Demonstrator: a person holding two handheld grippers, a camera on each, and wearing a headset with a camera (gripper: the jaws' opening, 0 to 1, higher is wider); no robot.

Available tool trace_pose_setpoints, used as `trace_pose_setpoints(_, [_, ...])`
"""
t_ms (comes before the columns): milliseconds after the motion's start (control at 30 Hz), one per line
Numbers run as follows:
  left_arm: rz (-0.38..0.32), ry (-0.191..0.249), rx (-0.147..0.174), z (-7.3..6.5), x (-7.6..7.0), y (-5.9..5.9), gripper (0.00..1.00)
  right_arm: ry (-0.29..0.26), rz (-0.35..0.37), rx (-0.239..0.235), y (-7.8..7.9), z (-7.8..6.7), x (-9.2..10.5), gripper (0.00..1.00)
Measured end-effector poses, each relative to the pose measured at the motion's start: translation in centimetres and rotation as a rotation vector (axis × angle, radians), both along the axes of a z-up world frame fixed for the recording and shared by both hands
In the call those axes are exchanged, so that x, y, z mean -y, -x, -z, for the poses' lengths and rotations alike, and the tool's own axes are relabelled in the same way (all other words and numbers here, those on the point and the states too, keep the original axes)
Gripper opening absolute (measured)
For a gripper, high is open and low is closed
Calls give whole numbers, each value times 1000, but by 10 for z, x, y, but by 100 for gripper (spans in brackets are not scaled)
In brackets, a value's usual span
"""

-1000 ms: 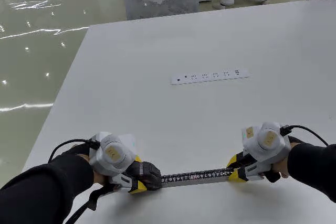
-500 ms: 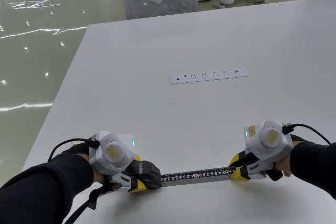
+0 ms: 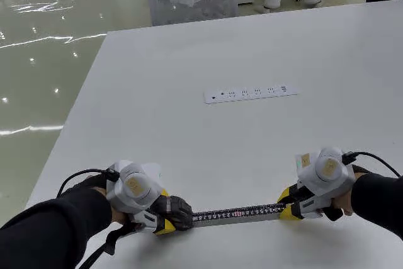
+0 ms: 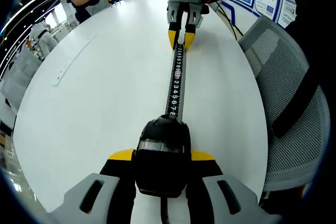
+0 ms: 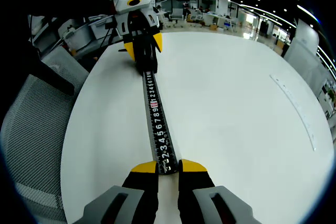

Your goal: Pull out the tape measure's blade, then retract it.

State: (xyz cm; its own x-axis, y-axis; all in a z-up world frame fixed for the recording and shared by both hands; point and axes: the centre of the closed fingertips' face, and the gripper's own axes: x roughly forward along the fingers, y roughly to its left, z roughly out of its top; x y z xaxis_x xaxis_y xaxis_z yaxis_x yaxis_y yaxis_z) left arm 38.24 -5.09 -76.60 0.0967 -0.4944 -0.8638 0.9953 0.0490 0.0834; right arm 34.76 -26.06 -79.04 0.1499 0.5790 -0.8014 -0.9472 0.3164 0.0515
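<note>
The black tape measure case [image 3: 174, 210] [image 4: 161, 152] lies near the table's front edge, and my left gripper [image 3: 162, 220] [image 4: 161, 156] is shut on it. Its black numbered blade [image 3: 236, 213] [image 4: 176, 80] [image 5: 157, 120] runs out flat along the table toward the right. My right gripper [image 3: 284, 211] [image 5: 168, 167] is shut on the blade's free end, yellow tips pinching it. In the left gripper view the right gripper [image 4: 182, 34] appears at the blade's far end. In the right gripper view the left gripper [image 5: 140, 43] appears with the case [image 5: 143, 59].
A white power strip [image 3: 250, 93] lies across the middle of the white table [image 3: 189, 61]. A grey mesh chair [image 4: 286, 103] [image 5: 31, 129] stands close behind the front edge. The shiny floor [image 3: 44, 42] drops off past the table's left edge.
My right gripper has drawn slightly further right with the blade's end, so a little more blade shows. The left gripper and case have stayed put.
</note>
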Motion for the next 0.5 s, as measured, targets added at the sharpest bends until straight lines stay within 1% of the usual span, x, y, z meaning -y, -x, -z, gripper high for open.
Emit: trace_pose_setpoints(500, [-1, 0, 0, 0, 0, 0, 31, 4, 10, -3, 1, 0, 7, 9])
